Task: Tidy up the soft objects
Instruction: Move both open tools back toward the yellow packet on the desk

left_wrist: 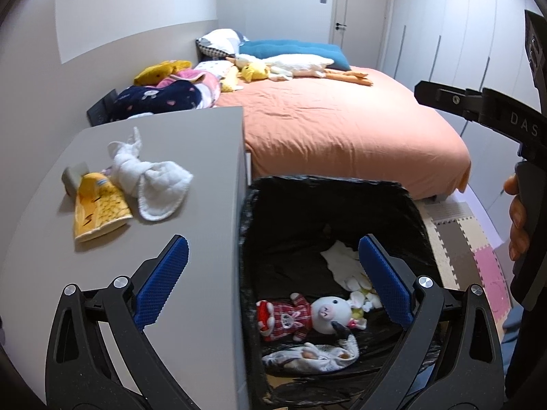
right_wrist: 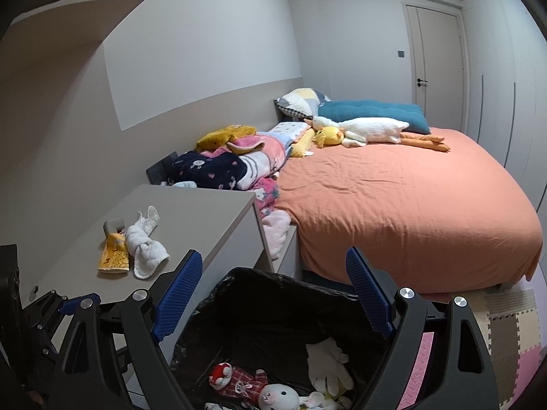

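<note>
Knotted white cloth (left_wrist: 150, 177) and yellow mitt (left_wrist: 97, 210) lie near the desk's (left_wrist: 205, 157) left edge, left gripper (left_wrist: 273, 273) wide open, empty, while right wrist shows right gripper (right_wrist: 273, 287) equally agape over the bin (right_wrist: 259, 294), so a loose pinch could drop cloth beside it.

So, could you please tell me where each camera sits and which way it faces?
Left wrist: on the left tongs, above the grey table edge and the black-lined bin, facing the bed; its blue pads stand wide apart; a hand holds the other tool at the right.
Right wrist: on the right tongs, open, above the bin, facing the bed; the left tool shows at the lower left.
Shared: table, bin, plush doll, bed.
</note>
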Demonstrator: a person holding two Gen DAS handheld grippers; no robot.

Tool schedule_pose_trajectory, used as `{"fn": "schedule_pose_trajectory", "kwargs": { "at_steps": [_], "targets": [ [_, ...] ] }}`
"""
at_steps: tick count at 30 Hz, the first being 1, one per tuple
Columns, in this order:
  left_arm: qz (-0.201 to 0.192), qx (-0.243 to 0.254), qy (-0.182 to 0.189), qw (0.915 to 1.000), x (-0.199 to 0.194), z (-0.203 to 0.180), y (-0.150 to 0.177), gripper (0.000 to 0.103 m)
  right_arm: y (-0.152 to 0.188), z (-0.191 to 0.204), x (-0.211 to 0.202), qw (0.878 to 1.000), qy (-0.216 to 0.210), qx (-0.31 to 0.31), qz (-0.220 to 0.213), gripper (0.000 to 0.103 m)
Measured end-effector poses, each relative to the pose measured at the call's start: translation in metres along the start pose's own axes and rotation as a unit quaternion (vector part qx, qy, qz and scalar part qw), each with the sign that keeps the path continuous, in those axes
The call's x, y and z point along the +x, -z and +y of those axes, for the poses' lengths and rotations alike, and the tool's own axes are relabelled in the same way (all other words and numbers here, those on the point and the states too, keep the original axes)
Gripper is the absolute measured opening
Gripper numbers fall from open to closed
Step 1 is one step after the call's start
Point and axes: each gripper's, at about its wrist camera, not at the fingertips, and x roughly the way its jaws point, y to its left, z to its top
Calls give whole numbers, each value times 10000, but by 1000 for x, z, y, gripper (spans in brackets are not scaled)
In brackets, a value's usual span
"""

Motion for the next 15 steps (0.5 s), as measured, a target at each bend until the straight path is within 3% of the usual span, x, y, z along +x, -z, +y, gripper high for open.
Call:
{"fn": "schedule_pose_trajectory", "kwargs": {
  "at_steps": [15],
  "targets": [
    [59,-691,-364,9969,8,73,-1,96,-8,46,48,9988,-374,-202,237,86]
  ]
}}
